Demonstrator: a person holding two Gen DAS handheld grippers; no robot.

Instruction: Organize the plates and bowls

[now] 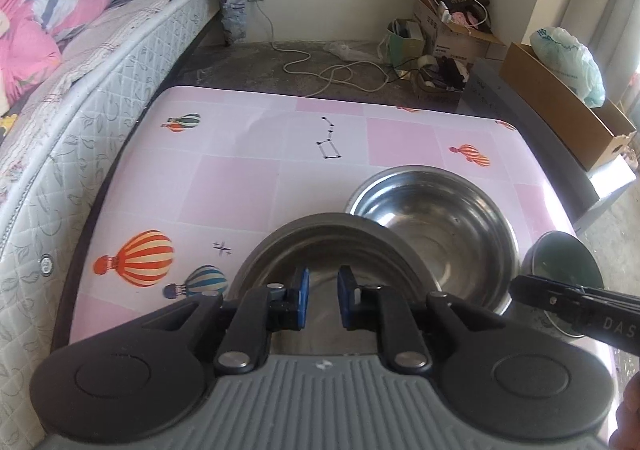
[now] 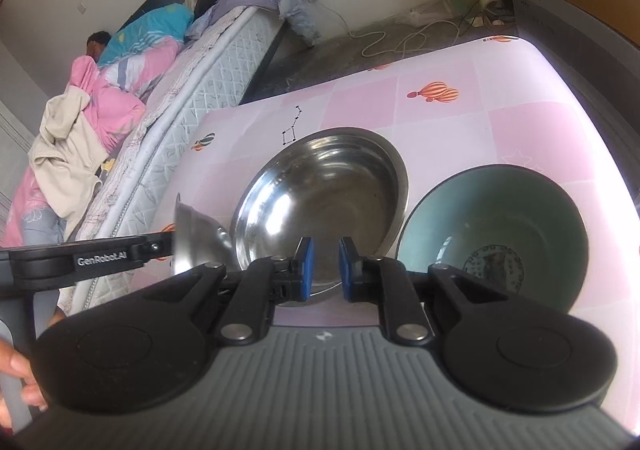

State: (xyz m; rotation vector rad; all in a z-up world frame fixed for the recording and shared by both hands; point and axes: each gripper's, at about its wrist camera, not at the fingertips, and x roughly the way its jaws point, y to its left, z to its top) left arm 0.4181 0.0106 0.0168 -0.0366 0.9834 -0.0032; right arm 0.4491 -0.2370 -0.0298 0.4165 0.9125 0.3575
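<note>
On the far left a bed (image 1: 100,50) with a quilted mattress runs alongside the table (image 1: 248,178), whose smooth pink checked cover is printed with striped balloons. My left tool (image 1: 323,300) has its blue pads drawn close together, and the right wrist view shows it clamped on the rim of a small steel bowl (image 1: 332,242), thin-walled and shiny, held tilted just above the table and just left of the big one. Next comes the large steel bowl (image 1: 436,222), round, deep and mirror-bright, standing upright on the table. My right tool (image 2: 324,266) hovers at its near rim with the pads nearly together; I cannot tell whether they pinch that rim or grip nothing. Furthest right sits a glazed ceramic bowl (image 2: 500,230), dull green inside with a dark patterned disc at the bottom, beside the large steel bowl, their rims close. I judge the job barely begun: three bowls are separate, nothing is nested, and I see no plates. Stacking everything is what is left.
</note>
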